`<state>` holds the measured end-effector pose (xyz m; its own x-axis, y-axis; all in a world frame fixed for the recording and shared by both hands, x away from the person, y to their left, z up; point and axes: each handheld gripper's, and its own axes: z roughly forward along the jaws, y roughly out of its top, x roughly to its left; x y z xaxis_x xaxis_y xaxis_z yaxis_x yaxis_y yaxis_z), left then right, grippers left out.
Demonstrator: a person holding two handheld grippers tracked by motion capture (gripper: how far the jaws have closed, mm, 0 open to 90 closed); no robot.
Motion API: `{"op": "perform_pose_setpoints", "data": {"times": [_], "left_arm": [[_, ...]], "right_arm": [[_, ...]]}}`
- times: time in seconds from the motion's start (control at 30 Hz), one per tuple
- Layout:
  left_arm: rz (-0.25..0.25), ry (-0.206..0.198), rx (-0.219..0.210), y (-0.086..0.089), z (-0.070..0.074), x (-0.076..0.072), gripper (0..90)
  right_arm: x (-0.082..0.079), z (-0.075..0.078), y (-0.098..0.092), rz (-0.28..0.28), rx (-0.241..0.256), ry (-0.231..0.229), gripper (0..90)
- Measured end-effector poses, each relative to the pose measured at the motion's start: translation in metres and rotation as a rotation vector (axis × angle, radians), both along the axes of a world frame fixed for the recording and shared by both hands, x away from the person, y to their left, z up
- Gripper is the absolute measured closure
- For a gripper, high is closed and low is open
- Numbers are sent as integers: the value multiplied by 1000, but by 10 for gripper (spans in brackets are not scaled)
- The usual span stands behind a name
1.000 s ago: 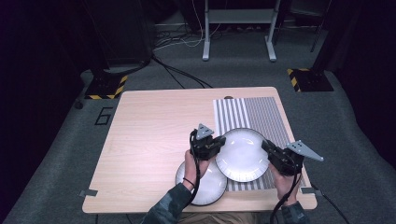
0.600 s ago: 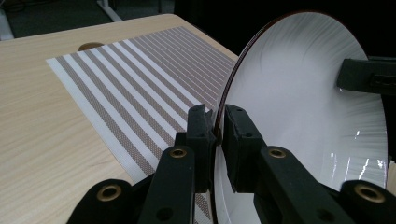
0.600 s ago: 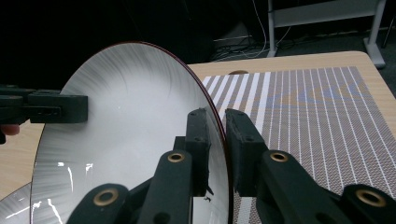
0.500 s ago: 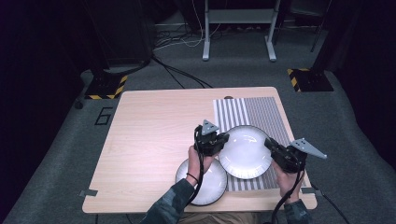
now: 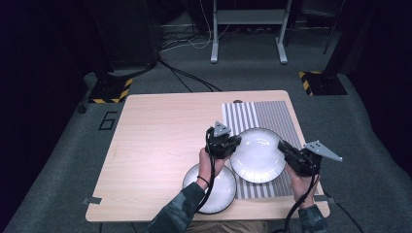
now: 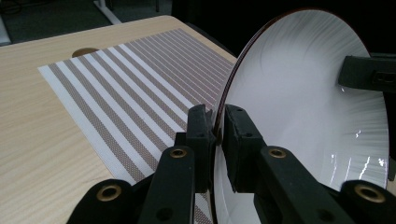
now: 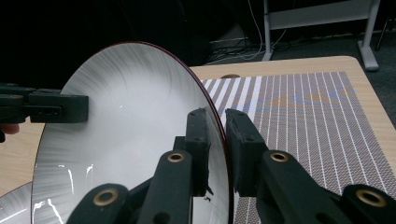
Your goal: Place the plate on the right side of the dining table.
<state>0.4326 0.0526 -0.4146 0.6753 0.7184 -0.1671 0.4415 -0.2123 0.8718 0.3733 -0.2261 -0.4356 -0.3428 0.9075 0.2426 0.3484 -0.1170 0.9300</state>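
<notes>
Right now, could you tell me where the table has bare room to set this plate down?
The whole left half of the table is bare wood. The far part of the striped mat is free too. The near right is crowded: the held plate hangs beside a second plate.

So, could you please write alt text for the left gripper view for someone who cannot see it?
The left gripper has its two black fingers closed on the rim of a white plate, held above a striped placemat on a light wooden table. The right gripper grips the plate's far edge.
</notes>
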Motion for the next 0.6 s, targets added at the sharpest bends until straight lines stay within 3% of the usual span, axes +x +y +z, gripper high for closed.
{"op": "perform_pose_setpoints", "data": {"times": [0.6], "left_arm": [[5, 1, 12, -8, -1, 12, 806]], "right_arm": [[12, -1, -7, -1, -5, -3, 795]]}}
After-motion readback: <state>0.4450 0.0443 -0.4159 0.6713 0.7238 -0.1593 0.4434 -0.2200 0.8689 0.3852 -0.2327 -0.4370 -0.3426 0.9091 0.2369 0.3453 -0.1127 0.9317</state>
